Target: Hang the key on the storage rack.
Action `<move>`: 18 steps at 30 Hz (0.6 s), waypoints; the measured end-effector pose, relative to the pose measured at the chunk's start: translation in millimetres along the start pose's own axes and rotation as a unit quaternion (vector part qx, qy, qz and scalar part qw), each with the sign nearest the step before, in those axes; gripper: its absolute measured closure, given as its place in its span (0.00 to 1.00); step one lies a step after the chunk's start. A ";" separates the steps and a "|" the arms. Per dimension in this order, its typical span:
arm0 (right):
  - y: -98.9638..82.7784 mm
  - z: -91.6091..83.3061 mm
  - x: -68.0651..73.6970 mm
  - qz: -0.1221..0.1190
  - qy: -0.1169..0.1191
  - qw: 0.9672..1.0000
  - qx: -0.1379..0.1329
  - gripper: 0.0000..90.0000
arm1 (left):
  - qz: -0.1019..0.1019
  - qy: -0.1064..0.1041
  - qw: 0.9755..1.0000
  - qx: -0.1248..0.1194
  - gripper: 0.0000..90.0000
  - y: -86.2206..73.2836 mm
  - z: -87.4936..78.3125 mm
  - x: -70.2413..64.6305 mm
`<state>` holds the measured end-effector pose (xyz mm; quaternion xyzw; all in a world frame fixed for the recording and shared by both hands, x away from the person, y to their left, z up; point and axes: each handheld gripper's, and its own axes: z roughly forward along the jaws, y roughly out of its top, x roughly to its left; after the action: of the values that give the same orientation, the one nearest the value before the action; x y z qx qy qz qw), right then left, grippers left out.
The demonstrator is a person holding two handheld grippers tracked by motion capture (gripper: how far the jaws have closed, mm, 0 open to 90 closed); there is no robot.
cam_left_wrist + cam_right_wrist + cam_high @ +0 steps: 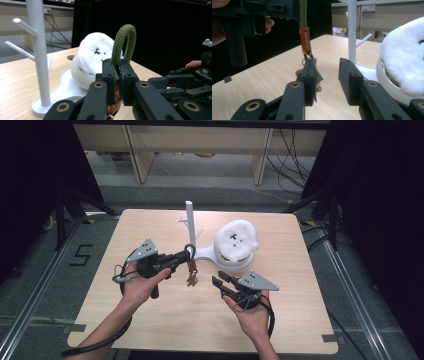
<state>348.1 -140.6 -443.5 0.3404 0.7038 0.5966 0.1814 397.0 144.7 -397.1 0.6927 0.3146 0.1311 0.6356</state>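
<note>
**Cord loop pinched, keys dangling short of the pegs**

I am clenching my left gripper (186, 254) on the olive-green braided cord loop (124, 42) of a keychain, gripping it just under its arch, so the arch is standing up above my jaws in the left gripper view. Below the cord, an orange-brown leather tab (305, 41) and a small cluster of metal keys (192, 280) are hanging free over the pale wooden table (150, 320), near its middle.

My right gripper (223, 283) is waiting at about four o'clock from the keys, jaws spread and holding nothing.

The white stand with short slanted pegs (190, 222) is rising at roughly twelve o'clock from my left gripper. A fluffy white plush toy (237, 241) is sitting on the stand's base at two o'clock.

Risks, as I judge them: my grip is covering much of the loop, so the free arch may be too small to slip over a peg cleanly. The swinging keys could knock the slim stand, or catch on a lower peg. If I release before the cord is seated, the keychain would drop to the table.
</note>
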 end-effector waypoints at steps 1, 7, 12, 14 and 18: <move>-0.5 -0.9 0.7 0.010 -0.003 1.000 0.002 0.74 | 0.001 0.004 1.000 -0.001 0.94 0.6 -1.0 1.8; -3.1 -2.9 -2.4 0.006 -0.006 1.000 0.000 0.72 | 0.005 0.012 1.000 -0.002 0.94 2.2 -4.7 7.0; -7.8 -8.6 -5.9 0.005 -0.013 1.000 0.008 0.70 | 0.008 0.022 1.000 -0.005 0.94 3.5 -8.8 13.2; -8.8 -9.1 -6.2 0.011 -0.013 1.000 0.008 0.70 | 0.008 0.024 1.000 -0.006 0.94 3.4 -9.6 14.5; -13.1 -12.9 -11.6 0.015 -0.024 1.000 0.006 0.68 | 0.011 0.031 0.999 -0.004 0.94 2.8 -10.3 19.1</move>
<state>344.2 -158.7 -455.0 0.3666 0.6977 0.5865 0.1868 406.5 164.4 -396.9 0.6890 0.3262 0.1605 0.6270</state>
